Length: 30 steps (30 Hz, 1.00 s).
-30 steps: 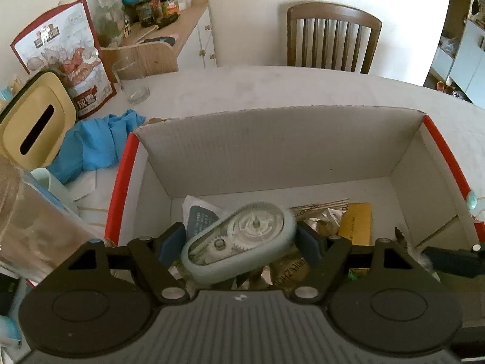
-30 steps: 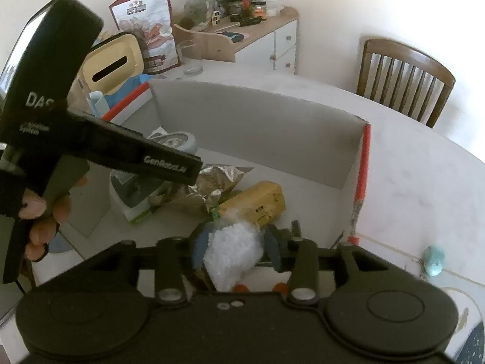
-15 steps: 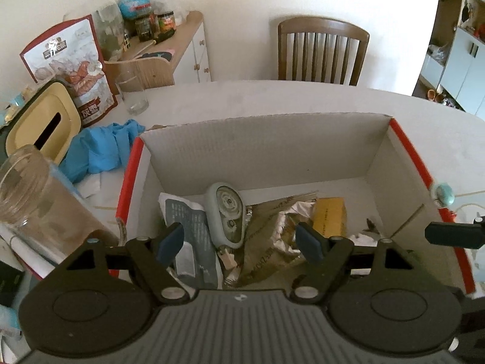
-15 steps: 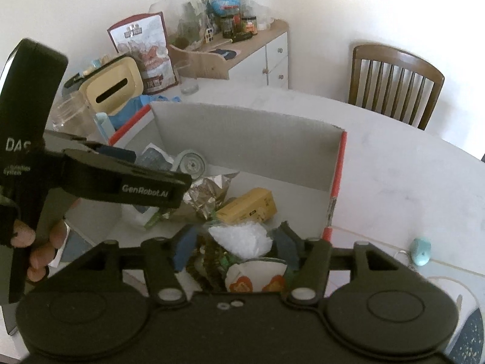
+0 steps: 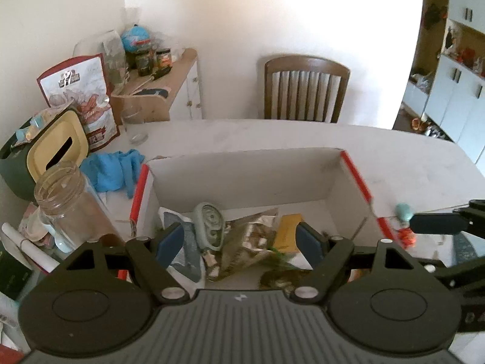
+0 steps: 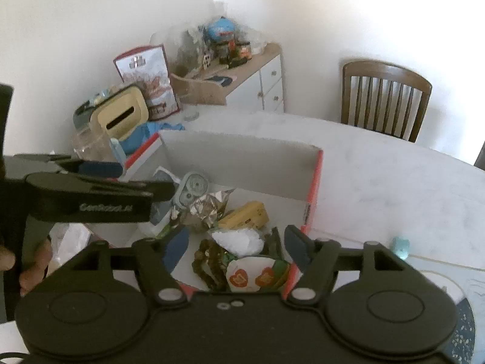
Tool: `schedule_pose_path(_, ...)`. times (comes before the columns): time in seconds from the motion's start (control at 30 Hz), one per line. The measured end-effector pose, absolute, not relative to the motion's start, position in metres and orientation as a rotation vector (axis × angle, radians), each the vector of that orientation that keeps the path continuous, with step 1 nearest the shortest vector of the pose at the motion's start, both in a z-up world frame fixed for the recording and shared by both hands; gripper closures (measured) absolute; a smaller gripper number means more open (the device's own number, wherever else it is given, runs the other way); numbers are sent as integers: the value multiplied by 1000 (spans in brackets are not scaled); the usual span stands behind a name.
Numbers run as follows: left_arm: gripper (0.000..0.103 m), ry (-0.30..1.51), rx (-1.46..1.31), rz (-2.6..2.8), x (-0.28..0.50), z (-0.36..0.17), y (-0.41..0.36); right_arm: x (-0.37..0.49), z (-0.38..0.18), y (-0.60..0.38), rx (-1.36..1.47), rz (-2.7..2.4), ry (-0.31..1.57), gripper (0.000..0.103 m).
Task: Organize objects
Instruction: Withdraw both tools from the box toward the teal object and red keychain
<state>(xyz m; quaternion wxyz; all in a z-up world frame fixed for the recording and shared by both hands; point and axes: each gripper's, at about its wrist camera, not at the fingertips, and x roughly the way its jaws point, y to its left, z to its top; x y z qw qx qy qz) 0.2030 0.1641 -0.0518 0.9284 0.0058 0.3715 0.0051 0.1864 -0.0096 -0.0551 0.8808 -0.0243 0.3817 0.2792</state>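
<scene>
**Both grippers empty above the box**

I had the left gripper above the cardboard box on the worktop, its fingers spread wide with nothing between them. The grey-green tape dispenser lay inside the box near its left wall, beside a crumpled foil wrapper and a yellow pack. The right gripper hung over the box's near right corner, its fingers opening and pinching nothing; the white crinkled bag lay loose below them in the box, beside a wrapper printed with hearts.
</scene>
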Motion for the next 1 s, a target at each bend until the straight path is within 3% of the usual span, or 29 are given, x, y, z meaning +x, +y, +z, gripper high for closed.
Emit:
schedule_pose_path(0.67, 18, 757, -43, -52, 162, -33, 123, 148, -30, -75, 50, 578, 690, 4)
schedule_pose_path(0.73, 15, 758, -41, -55, 160, -33, 118, 145, -31, -82, 52, 572, 682, 3)
schedule_pose_path(0.8, 5, 755, -36, -54, 158, -33, 113, 142, -31, -89, 49, 565, 675, 2)
schedule_pose_path(1.0, 2, 750, -44, -64, 153, -32, 95, 135, -34, -109, 33, 546, 662, 2)
